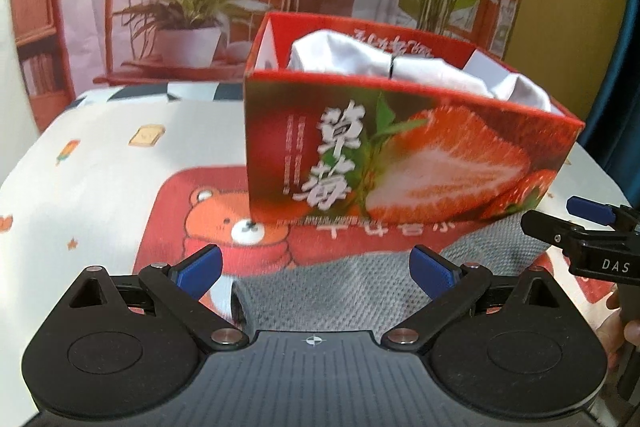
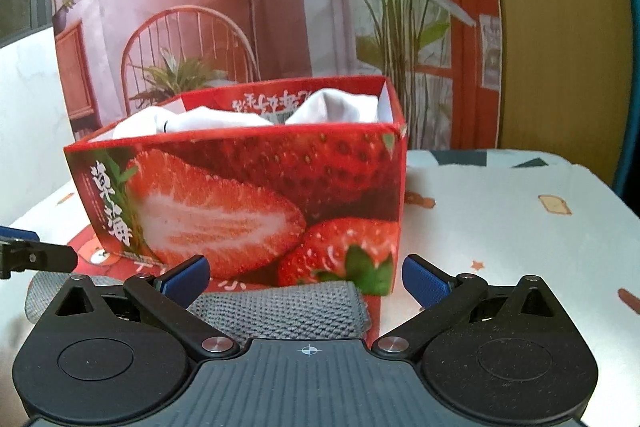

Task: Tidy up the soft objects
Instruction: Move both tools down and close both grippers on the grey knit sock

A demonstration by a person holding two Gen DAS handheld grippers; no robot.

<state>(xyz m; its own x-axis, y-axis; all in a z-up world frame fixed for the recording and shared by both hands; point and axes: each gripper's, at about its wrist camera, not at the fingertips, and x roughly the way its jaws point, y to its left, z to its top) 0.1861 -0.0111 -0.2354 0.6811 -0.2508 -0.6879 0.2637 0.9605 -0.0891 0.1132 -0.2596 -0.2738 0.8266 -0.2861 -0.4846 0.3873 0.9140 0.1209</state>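
Grey knit cloth [image 1: 384, 279] lies flat on the desk [image 1: 100, 147], right under/ahead of both tongs, its far edge touching the foot of the strawberry box [image 1: 400, 147]. Looks light, limp, thick-ribbed w/ good friction, not fragile; prob sags if lifted by one end. Best hold, IMO: pinch the near edge or a corner on each side, lift together.

Left tongs [image 1: 316, 267]: spread wide, released, holding nothing, hanging over the cloth's left part; contact can't tell.

Right tongs [image 2: 306, 277]: also wide apart, released, empty, above the cloth's right end.

White fabric [image 2: 224, 121] already sits inside the box, beyond both tongs.
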